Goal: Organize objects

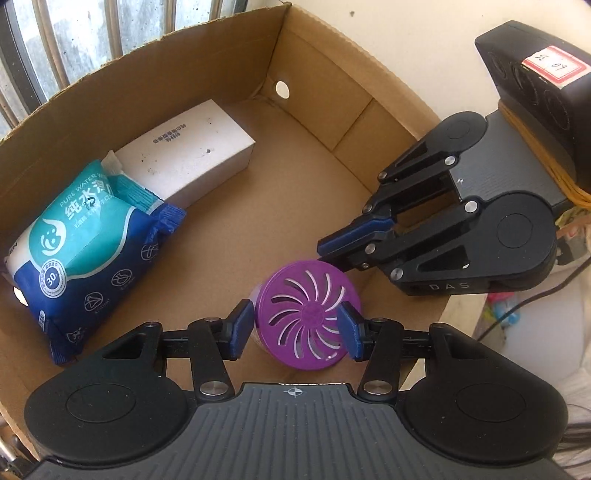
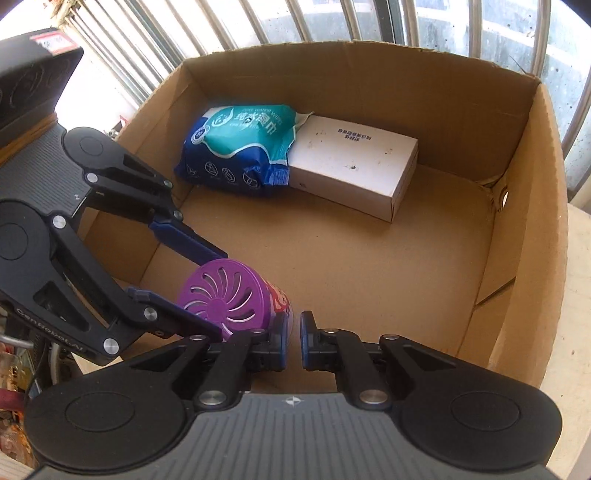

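A purple-lidded air freshener can [image 1: 308, 314] is held over the near corner of the open cardboard box [image 1: 207, 62]. My left gripper [image 1: 295, 328] is shut on the can, one blue pad on each side of the lid. It also shows in the right wrist view [image 2: 225, 291], with the left gripper [image 2: 210, 291] around it. My right gripper [image 2: 293, 343] is shut and empty, just right of the can. It shows in the left wrist view [image 1: 327, 251] with its tips touching the lid's upper edge.
Inside the box a blue and teal wet-wipes pack [image 1: 85, 247] lies against a white carton [image 1: 188, 155] along the far wall; both also show in the right wrist view, pack [image 2: 240, 144] and carton [image 2: 354, 162]. The box floor [image 2: 351, 266] is bare cardboard. Window bars [image 2: 332, 18] stand behind.
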The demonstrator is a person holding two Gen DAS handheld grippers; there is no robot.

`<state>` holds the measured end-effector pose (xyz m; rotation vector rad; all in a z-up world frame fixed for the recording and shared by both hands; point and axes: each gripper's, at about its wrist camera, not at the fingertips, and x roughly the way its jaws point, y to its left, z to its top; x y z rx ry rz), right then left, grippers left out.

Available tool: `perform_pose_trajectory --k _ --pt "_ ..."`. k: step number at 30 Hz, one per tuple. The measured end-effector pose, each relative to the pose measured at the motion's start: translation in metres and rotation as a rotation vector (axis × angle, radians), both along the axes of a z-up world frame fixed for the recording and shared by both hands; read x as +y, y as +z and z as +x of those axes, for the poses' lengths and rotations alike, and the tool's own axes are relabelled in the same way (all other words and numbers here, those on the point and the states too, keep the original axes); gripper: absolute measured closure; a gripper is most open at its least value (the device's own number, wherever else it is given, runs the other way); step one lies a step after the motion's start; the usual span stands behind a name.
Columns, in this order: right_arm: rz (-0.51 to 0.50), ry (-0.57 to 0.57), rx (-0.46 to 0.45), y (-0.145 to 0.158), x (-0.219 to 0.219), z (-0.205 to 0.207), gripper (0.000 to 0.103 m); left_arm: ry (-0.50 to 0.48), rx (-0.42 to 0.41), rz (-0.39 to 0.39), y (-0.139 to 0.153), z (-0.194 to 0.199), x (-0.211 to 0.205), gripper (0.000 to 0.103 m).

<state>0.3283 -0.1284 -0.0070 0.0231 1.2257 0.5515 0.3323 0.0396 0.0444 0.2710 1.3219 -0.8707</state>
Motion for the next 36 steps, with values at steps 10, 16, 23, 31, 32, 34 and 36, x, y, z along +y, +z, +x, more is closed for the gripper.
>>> perform_pose_trajectory --k 10,16,23,31,32,34,36 --pt "0.069 -0.158 -0.058 0.029 -0.027 0.013 0.094 0.161 0.002 -0.131 -0.004 0.018 -0.02 0.066" --pt "0.017 -0.198 -0.171 0.058 -0.048 0.009 0.093 0.137 -0.121 -0.12 0.019 0.013 -0.026 0.061" --pt "-0.006 -0.202 -0.216 0.063 -0.058 -0.005 0.092 0.098 -0.059 -0.044 0.017 -0.007 -0.014 0.031" --pt "0.015 -0.22 -0.25 0.067 -0.066 -0.018 0.092 0.105 0.018 -0.058 -0.002 -0.003 -0.041 0.064" --pt "0.017 -0.226 -0.254 0.067 -0.067 -0.018 0.092 0.12 0.011 -0.065 -0.002 -0.001 -0.044 0.068" --pt "0.034 -0.239 -0.26 0.068 -0.07 -0.019 0.092 0.15 -0.02 -0.065 -0.002 0.004 -0.05 0.074" --pt "0.035 -0.246 -0.266 0.069 -0.073 -0.019 0.092 0.229 -0.038 -0.086 -0.005 0.015 -0.054 0.076"
